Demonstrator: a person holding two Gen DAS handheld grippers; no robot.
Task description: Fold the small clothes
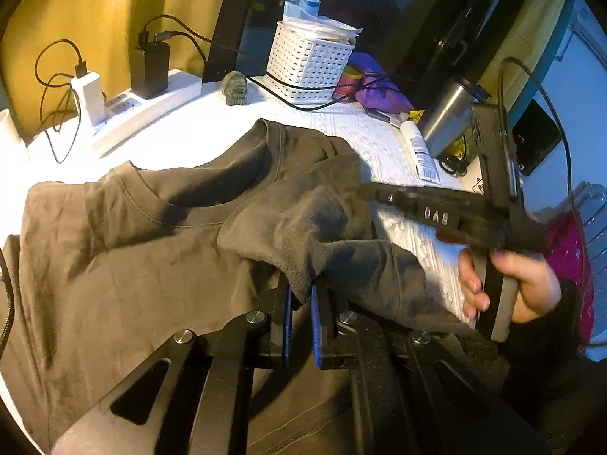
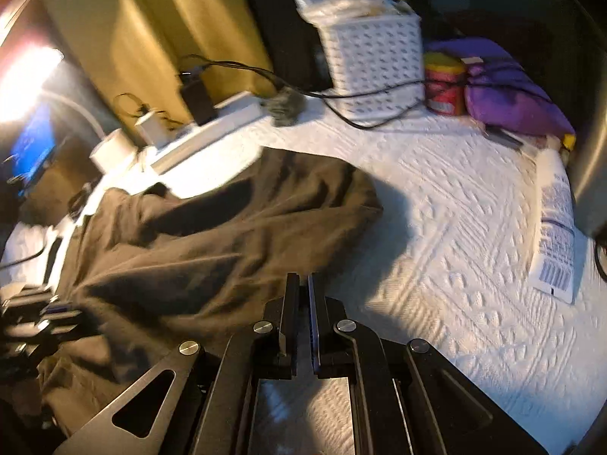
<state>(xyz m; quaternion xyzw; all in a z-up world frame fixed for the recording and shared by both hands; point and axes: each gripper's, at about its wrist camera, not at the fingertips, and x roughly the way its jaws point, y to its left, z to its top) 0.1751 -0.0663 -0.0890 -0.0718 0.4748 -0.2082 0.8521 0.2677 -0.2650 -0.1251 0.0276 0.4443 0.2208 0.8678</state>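
Left gripper (image 1: 299, 295): blue pads pinched on a fold of the dark brown shirt (image 1: 151, 235), lifting the sleeve edge off the white bedspread (image 1: 379, 132), presumably to carry it across the body for a fold. Right gripper (image 2: 303, 284): jaws closed and seemingly empty, at the shirt's edge, hand (image 1: 504, 280) wrapped round the handle. Shirt spread mid-bed, collar up. Beyond, clear of the folding area: white basket (image 1: 307, 64), power strip (image 1: 148, 108), lotion bottle (image 2: 554, 223).
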